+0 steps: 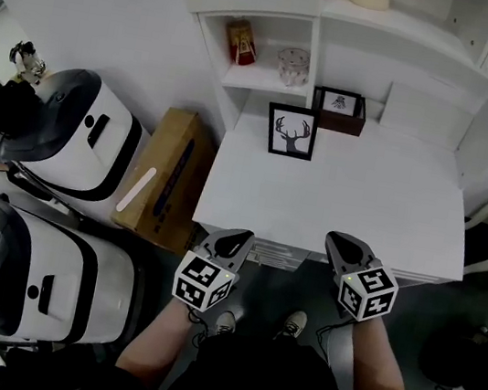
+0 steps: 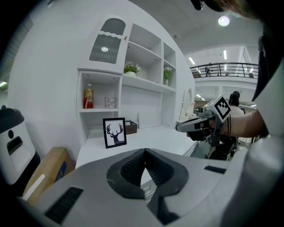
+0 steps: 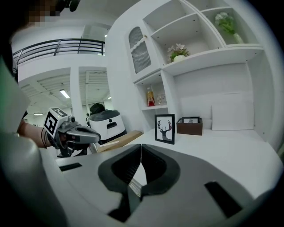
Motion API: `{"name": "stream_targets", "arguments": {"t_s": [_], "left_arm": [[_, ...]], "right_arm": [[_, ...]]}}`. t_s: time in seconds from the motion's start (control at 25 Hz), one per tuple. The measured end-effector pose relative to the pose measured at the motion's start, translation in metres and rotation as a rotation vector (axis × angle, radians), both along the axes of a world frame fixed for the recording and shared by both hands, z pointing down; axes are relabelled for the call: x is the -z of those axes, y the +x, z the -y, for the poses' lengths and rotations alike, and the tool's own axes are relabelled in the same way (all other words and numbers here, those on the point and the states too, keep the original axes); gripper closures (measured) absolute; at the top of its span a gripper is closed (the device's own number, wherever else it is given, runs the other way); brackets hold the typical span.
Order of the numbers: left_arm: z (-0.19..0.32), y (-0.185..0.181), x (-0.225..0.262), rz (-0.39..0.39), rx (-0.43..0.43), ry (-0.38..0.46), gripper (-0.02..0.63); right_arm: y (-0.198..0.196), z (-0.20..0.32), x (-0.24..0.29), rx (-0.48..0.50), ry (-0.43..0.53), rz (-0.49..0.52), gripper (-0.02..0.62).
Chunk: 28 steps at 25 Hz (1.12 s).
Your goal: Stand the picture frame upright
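The frame is already standing up on the table. It is far out in front of both your grippers, at the back of the table, and the deer picture faces you. A brown box sits just behind it, a little to the right. Your left gripper is at the near edge of the table. Its jaws are pressed together with nothing between them. Your right gripper is beside it at the same edge, and its jaws are closed and empty too. Neither gripper is touching the frame; both are well apart from it. So it looks like the job is done, and this is the last bit, when you check your work. I think you do not need to grab anything next. Just look to see that the frame stands steady and does not lean too far. If it does start to tip, open one gripper and reach forward to it slowly.
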<state>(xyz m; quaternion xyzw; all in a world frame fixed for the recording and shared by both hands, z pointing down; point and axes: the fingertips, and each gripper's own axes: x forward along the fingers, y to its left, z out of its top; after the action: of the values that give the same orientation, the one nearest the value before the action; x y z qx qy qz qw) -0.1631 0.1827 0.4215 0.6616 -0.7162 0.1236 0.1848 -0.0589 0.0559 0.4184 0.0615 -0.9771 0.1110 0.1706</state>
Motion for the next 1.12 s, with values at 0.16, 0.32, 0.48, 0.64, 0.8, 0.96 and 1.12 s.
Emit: {"name": "stream_targets", "arguments": {"t_s": [0.16,0.32,0.48,0.64,0.8,0.96,1.12], "left_arm": [[-0.023,-0.013,-0.002,-0.009,-0.051,-0.003,0.6],[-0.047,-0.028,-0.002,-0.021,-0.096,-0.002,0.6],[-0.069,-0.041,-0.005,-0.035,-0.13,0.001,0.6],[-0.085,-0.045,-0.01,-0.047,-0.163,0.004,0.6],[-0.099,-0.046,-0.014,-0.05,-0.21,0.005,0.6],[-0.11,-0.049,-0.021,-0.061,-0.244,-0.002,0.6],[-0.115,-0.05,-0.027,-0.069,-0.271,0.0,0.6]], "right_arm": [[-0.013,-0.029,-0.001,-0.046,-0.01,-0.001,0.591],[-0.023,-0.061,0.002,-0.092,-0.012,-0.003,0.591],[-0.029,-0.091,0.003,-0.135,-0.014,-0.004,0.591],[-0.027,-0.114,0.001,-0.177,-0.009,-0.004,0.591],[-0.025,-0.133,-0.004,-0.232,-0.016,-0.002,0.591],[-0.023,-0.15,-0.008,-0.277,-0.025,0.0,0.591],[-0.02,-0.164,-0.014,-0.311,-0.028,-0.001,0.591]]}}
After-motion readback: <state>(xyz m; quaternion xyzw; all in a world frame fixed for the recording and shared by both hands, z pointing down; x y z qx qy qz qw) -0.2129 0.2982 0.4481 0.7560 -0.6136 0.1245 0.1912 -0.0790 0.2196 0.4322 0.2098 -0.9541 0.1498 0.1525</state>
